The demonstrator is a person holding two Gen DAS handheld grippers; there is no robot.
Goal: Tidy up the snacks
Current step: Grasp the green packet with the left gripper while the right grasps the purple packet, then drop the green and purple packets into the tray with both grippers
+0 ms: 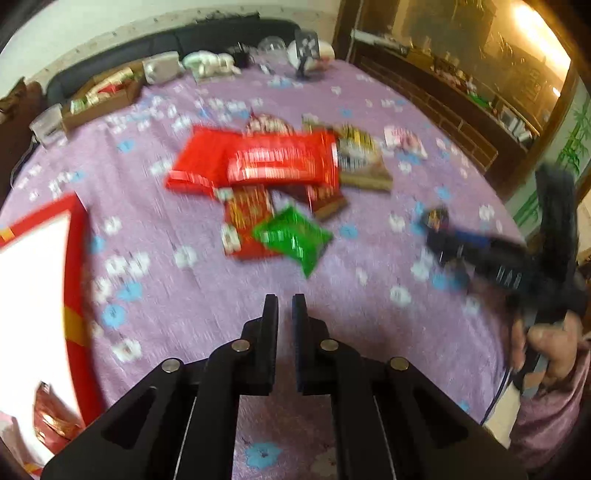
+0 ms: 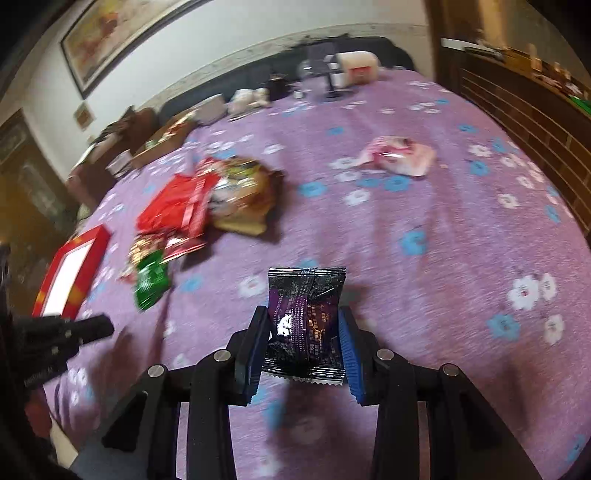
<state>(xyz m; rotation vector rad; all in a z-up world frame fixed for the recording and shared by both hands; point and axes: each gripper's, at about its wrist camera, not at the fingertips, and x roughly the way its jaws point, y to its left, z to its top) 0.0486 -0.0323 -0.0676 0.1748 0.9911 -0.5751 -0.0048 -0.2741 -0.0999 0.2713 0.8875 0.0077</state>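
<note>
A pile of snacks lies mid-table on the purple flowered cloth (image 1: 369, 258): big red packets (image 1: 258, 158), a green packet (image 1: 291, 236), a brownish bag (image 1: 358, 155) and, apart to the right, a pink packet (image 1: 404, 142). My left gripper (image 1: 284, 306) hovers over bare cloth in front of the pile, shut with nothing between its fingers. A red box with a white inside (image 1: 74, 258) lies at its left. In the right wrist view my right gripper (image 2: 303, 312) is shut on a dark purple snack packet (image 2: 306, 321), held above the cloth. The green packet (image 2: 151, 280) and the red box (image 2: 99, 236) lie to its left.
Along the table's far edge stand a cardboard box of snacks (image 1: 103, 92), a white pouch (image 1: 162, 66), cups and a glass (image 1: 271, 46). Behind is a dark sofa (image 1: 221, 33); a wooden cabinet (image 1: 461, 122) runs along the right. A person's hand (image 1: 546, 350) holds the right gripper.
</note>
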